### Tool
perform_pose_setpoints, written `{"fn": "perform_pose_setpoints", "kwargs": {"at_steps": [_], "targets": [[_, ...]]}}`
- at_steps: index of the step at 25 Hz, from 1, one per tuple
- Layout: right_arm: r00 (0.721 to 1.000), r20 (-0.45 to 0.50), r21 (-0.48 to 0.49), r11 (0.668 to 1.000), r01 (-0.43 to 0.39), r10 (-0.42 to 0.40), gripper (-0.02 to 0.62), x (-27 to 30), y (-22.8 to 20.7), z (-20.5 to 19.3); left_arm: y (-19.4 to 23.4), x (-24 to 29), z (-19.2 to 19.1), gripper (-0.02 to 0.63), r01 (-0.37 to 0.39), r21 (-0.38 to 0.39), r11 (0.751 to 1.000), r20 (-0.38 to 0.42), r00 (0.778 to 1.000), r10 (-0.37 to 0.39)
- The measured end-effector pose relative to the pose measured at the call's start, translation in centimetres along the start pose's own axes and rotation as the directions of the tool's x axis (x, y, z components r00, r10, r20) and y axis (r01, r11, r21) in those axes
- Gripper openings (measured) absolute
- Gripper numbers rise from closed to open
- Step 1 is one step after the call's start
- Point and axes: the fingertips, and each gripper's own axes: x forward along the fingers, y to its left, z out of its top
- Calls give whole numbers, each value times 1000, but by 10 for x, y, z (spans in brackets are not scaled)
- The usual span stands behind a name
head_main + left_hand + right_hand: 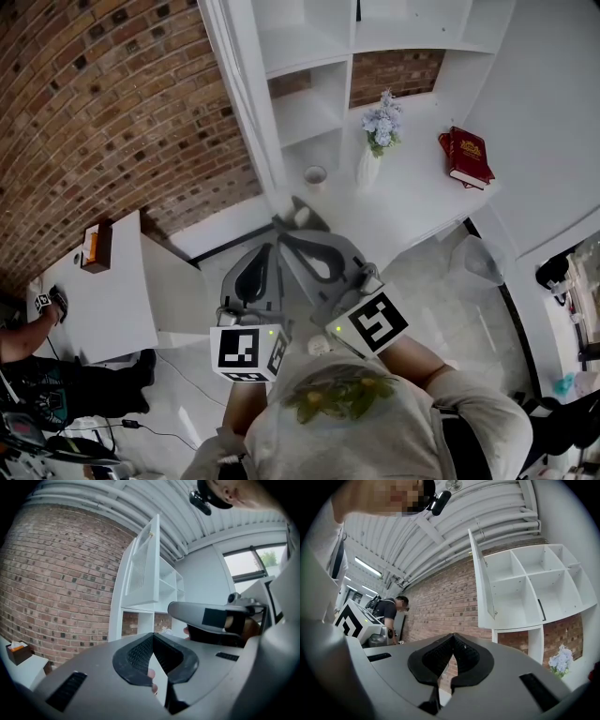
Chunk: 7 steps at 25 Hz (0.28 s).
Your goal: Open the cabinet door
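Observation:
The white cabinet (309, 56) stands against the brick wall with its tall door (242, 103) swung out, edge-on in the head view. In the right gripper view the door (480, 578) hangs open beside bare shelf compartments (534, 583). The left gripper view shows the same door (143, 564) from its outer side. Both grippers are held close to my chest, short of the cabinet and touching nothing. My left gripper (267, 248) (153, 635) is shut with nothing in it. My right gripper (298, 211) (453, 635) is shut and empty too, and its body (206, 616) crosses the left gripper view.
On the white counter (422, 202) under the shelves stand a vase of pale flowers (380, 131), a small cup (315, 175) and a red book (466, 155). A tissue box (97, 246) sits on a white table (117, 309) at left, with a person (28, 366) beside it.

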Motion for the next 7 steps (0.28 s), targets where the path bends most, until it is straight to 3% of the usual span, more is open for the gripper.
{"fn": "perform_pose_setpoints", "kwargs": {"at_steps": [7], "targets": [[1000, -7, -5, 1000, -2, 2, 22, 3, -1, -3, 3, 2, -2, 11, -3, -3, 1000, -4, 1000, 3]]}}
